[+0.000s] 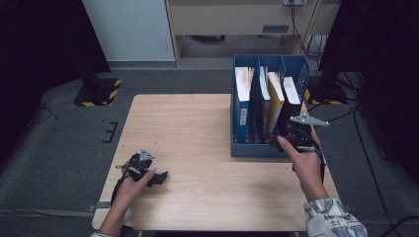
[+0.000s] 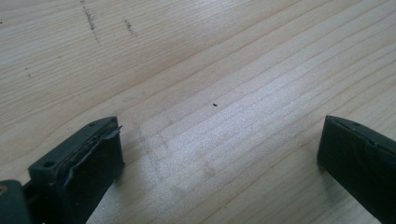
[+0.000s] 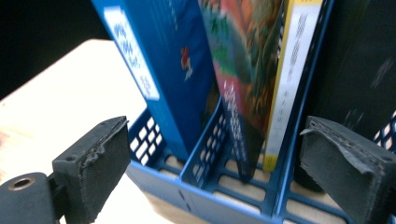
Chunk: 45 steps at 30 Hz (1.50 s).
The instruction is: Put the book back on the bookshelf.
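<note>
Two grippers over a pale wooden table on grey floor, dark curtains either side. At seven o'clock the left gripper hovers low, jaws spread wide over bare wood. At three o'clock the right gripper, jaws released and empty, faces the blue file rack, where a blue book, a colourful book and a black book stand in its slots.

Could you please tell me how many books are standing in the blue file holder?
4: a blue book in the left compartment, a colourful one and a yellow one in the middle, a black one on the right.
</note>
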Tool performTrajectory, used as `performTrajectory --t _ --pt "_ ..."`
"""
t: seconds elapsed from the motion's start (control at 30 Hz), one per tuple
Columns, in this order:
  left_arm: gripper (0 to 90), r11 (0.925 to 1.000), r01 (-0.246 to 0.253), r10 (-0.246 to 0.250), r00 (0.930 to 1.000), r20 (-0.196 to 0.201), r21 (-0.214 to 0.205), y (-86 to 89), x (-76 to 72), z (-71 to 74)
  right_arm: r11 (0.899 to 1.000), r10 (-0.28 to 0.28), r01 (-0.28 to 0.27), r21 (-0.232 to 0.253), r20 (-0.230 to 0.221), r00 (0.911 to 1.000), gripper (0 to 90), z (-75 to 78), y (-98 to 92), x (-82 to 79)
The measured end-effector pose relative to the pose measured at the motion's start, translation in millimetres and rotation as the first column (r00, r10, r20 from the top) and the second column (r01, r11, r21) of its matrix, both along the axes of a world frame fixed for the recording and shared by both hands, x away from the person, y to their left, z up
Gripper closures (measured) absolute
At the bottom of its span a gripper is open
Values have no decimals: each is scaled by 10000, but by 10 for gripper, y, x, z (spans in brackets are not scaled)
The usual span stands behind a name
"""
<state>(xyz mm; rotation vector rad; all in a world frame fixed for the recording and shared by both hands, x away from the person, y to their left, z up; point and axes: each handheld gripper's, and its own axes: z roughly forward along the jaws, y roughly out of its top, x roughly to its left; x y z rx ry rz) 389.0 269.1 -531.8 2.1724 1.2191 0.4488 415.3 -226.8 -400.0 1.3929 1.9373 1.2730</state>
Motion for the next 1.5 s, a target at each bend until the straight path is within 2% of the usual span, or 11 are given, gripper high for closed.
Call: performTrajectory --t 0.1,0.37,0.57,0.63,0.9,0.97,1.17,1.2,1.27,1.33,1.5 --pt "0 10000 20 -20 10000 -10 4 -3 1 1 9998 107 -109 -140 -123 9999 87 -102 18 -78" --pt "0 10000 25 -25 10000 3 -3 -5 0 0 9996 164 -172 -239 -320 9994 90 -250 15 -192" --pt "0 10000 40 -40 10000 13 -11 -8 0 -1 9994 155 -173 -286 -609 9980 92 -413 8 -279" --pt "0 10000 41 -41 10000 13 -10 -9 0 -1 9991 224 -252 -353 -781 9967 93 -508 17 -327" --pt "0 10000 50 -50 10000 17 -15 -10 0 -2 9977 433 -487 -469 -1104 9929 93 -710 91 -445" --pt "0 10000 52 -52 10000 16 -14 -11 -1 -1 9970 545 -612 -477 -1305 9899 92 -812 143 -496" --pt "0 10000 55 -55 10000 15 -18 -12 -1 -1 9938 763 -881 -682 -1600 9842 87 -928 256 -533" --pt "0 10000 57 -57 10000 17 -19 -12 -1 -2 9913 940 -1085 -749 -1753 9800 84 -963 327 -535" --pt "0 10000 59 -59 10000 15 -15 -12 -1 -1 9898 1030 -1184 -793 -1761 9790 83 -973 350 -532" --pt "0 10000 64 -64 10000 14 -17 -13 -1 -1 9858 1266 -1445 -861 -1866 9742 80 -1026 475 -519" --pt "0 10000 67 -67 10000 20 -19 -13 -1 -2 9813 1413 -1651 -986 -2124 9669 76 -1118 622 -481"
